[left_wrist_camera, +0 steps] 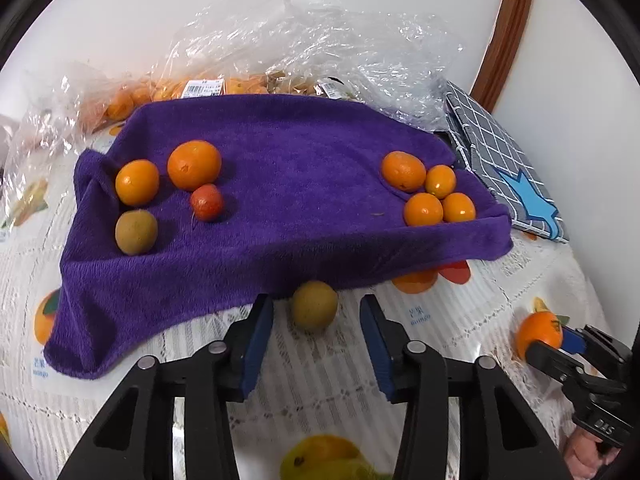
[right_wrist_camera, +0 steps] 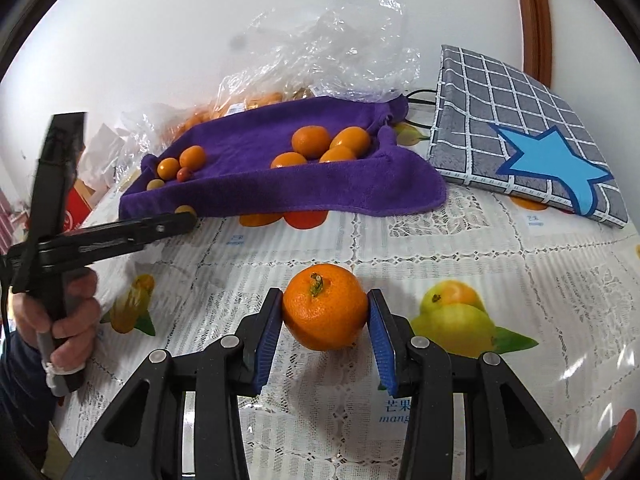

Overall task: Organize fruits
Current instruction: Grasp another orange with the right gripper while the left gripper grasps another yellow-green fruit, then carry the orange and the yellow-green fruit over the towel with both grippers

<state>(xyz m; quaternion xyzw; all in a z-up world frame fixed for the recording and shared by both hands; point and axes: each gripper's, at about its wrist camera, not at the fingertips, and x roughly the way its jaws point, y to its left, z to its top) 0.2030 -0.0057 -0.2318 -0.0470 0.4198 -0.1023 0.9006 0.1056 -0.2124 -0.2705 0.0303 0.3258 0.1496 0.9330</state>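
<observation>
Jaws of the right gripper (right_wrist_camera: 326, 312) press their blue pads against both sides of a mandarin (right_wrist_camera: 324, 306), bright orange, dimpled, with a green stem stub on top, held just over the fruit-printed worktop (right_wrist_camera: 460, 248). The left gripper (left_wrist_camera: 316, 320) has its jaws apart with nothing gripped; a small yellow-green fruit (left_wrist_camera: 314, 311) sits on the cloth-covered worktop just beyond the tips, at the hem of a purple towel (left_wrist_camera: 288, 184). Only the right wrist view shows the hand (right_wrist_camera: 70, 312) on the left gripper's handle. Only the left wrist view lays the towel's top open: four orange fruits (left_wrist_camera: 428, 192) clustered at its right edge, and at its left two oranges, a small red fruit (left_wrist_camera: 206, 202) and another greenish one (left_wrist_camera: 136, 232). Behind lie crumpled clear bags (left_wrist_camera: 304, 40) and a grey checked folder (right_wrist_camera: 520, 128) with a blue star.
</observation>
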